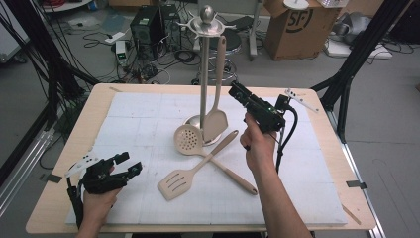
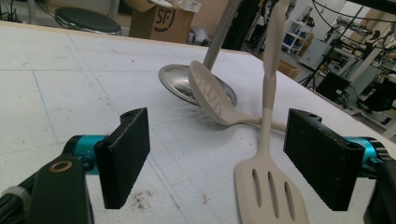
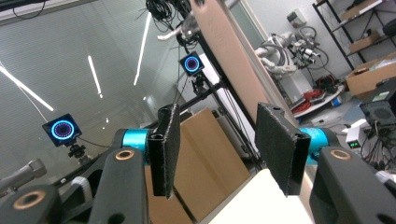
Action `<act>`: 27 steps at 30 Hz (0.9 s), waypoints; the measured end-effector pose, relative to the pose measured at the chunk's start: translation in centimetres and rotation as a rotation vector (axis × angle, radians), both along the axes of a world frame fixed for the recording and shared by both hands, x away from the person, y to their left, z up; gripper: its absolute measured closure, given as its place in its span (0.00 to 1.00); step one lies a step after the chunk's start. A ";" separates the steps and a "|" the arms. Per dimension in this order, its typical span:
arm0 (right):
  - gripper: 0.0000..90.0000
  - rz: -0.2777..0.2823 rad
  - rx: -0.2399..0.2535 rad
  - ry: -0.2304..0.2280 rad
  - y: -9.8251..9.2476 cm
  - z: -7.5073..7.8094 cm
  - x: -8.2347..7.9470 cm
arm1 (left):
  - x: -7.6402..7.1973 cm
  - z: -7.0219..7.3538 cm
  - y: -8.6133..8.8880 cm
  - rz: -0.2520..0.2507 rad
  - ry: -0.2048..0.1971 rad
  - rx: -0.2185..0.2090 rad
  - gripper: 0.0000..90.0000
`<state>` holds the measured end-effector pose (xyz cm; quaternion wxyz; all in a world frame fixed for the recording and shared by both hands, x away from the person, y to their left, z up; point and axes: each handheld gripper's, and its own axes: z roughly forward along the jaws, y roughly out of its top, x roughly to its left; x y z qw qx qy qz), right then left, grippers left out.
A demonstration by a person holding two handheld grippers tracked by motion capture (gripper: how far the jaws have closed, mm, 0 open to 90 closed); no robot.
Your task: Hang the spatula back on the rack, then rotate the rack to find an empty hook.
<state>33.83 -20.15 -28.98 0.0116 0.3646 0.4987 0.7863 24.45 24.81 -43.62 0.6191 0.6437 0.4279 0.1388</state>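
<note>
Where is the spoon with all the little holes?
In the high view, the holey spoon lies mid-table, its bowl leaning on the metal stand's base, its handle crossing under the slotted spatula, left of the right gripper.

We see our left tool [image 2: 217, 158] with its jaws wide apart above the white desk [image 2: 70, 79]. Between them, toward the right, lies a slotted spatula [image 2: 268, 191]; farther off, a perforated spoon [image 2: 210, 95] leans on a round metal base [image 2: 175, 79].
</note>
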 end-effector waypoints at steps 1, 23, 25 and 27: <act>0.56 -0.004 -0.001 -0.001 0.0 0.2 0.1 | 0.0 0.0 -0.1 0.000 0.001 -0.006 0.26; 0.88 -0.002 0.054 -0.042 0.8 4.4 2.4 | 0.7 -0.2 -0.9 -0.026 0.003 0.005 0.26; 0.95 -0.006 0.054 -0.049 0.9 4.7 2.5 | 0.7 -0.2 -0.9 -0.027 0.006 0.006 0.26; 0.99 -0.011 0.056 -0.047 0.9 5.0 2.7 | 0.6 -0.2 -0.9 -0.024 0.005 0.004 0.26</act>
